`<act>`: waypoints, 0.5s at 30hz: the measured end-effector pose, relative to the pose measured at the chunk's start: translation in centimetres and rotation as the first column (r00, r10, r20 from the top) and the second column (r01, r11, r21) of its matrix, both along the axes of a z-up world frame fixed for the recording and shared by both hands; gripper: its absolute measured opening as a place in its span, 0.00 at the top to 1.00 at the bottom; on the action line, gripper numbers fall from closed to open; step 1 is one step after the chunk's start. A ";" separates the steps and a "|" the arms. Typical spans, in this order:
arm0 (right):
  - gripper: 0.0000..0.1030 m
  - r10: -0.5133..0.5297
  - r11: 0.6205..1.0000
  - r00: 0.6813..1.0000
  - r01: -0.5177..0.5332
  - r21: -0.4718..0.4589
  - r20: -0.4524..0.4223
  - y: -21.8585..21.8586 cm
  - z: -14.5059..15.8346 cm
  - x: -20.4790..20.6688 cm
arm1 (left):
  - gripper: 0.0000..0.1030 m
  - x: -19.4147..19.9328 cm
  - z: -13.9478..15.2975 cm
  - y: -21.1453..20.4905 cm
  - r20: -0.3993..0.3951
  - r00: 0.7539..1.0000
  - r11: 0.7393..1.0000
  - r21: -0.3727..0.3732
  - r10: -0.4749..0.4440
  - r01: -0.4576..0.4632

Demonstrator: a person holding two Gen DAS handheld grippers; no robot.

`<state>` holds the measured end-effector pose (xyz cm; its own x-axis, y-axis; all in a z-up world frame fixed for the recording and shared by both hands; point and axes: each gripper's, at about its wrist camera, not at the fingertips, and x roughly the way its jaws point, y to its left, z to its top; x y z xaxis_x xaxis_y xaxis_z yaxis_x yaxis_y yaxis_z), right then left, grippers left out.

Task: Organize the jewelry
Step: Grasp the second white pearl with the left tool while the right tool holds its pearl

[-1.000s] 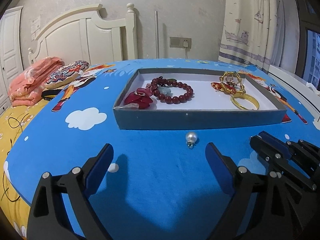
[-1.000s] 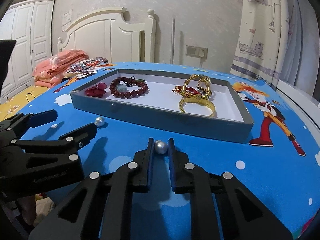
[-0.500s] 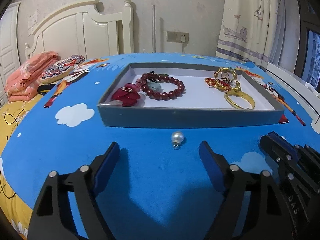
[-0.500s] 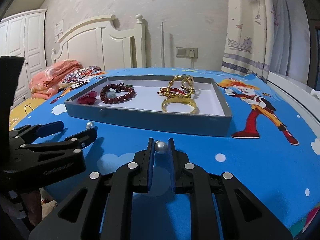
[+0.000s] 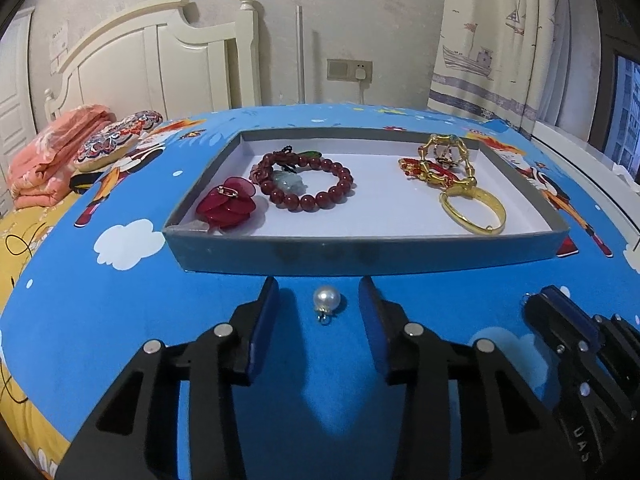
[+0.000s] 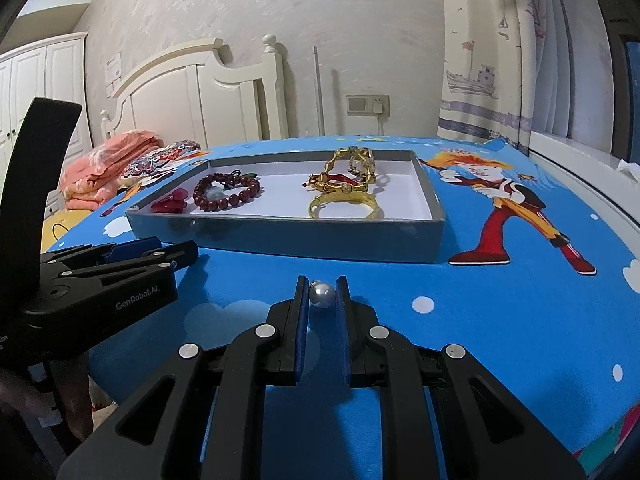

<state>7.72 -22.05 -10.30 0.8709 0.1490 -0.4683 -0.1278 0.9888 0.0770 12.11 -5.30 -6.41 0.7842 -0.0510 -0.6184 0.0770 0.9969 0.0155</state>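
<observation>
A white pearl pendant (image 5: 326, 299) lies on the blue cloth just in front of the grey tray (image 5: 360, 258). My left gripper (image 5: 318, 292) is open, one finger on each side of this pearl, neither touching it. My right gripper (image 6: 322, 285) is shut on a second pearl (image 6: 322, 295), in front of the tray's (image 6: 280, 240) near wall. Inside the tray lie a red bead bracelet (image 5: 308, 184), a red flower brooch (image 5: 226, 206), a gold bangle (image 5: 474, 210) and a gold chain piece (image 5: 440, 160). The right gripper (image 5: 538, 304) shows low on the right in the left wrist view.
The cartoon-print blue cloth (image 6: 520, 300) covers the surface and drops off at the near and left edges. Folded orange bedding (image 5: 52, 156) and a patterned cushion (image 5: 116, 140) lie at the far left. A white headboard (image 5: 160, 64) and curtains (image 5: 500, 40) stand behind.
My left gripper has moved forward to the tray's front wall and its fingers have narrowed around the loose pearl. The right gripper stays shut on its pearl.
</observation>
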 end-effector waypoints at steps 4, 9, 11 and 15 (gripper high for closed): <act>0.87 0.001 1.000 1.000 -0.001 0.002 0.000 -0.1 -0.1 -0.1 | 0.76 -0.1 0.0 0.2 0.017 1.000 1.000 0.004 0.012 -0.012; 0.87 0.000 1.000 1.000 0.000 0.002 0.000 -0.1 -0.1 -0.1 | 0.87 -0.4 -0.2 0.2 0.039 0.999 1.000 0.024 -0.004 0.003; 0.87 0.000 1.000 1.000 0.000 0.000 0.000 -0.1 -0.1 -0.1 | 0.87 -0.7 -0.2 0.0 0.051 0.999 0.999 0.042 -0.011 0.009; 0.87 -0.002 1.000 1.000 0.002 -0.003 0.003 -0.1 -0.2 -0.2 | 0.87 -1.6 -0.5 -0.1 0.078 0.997 0.997 0.078 -0.018 0.012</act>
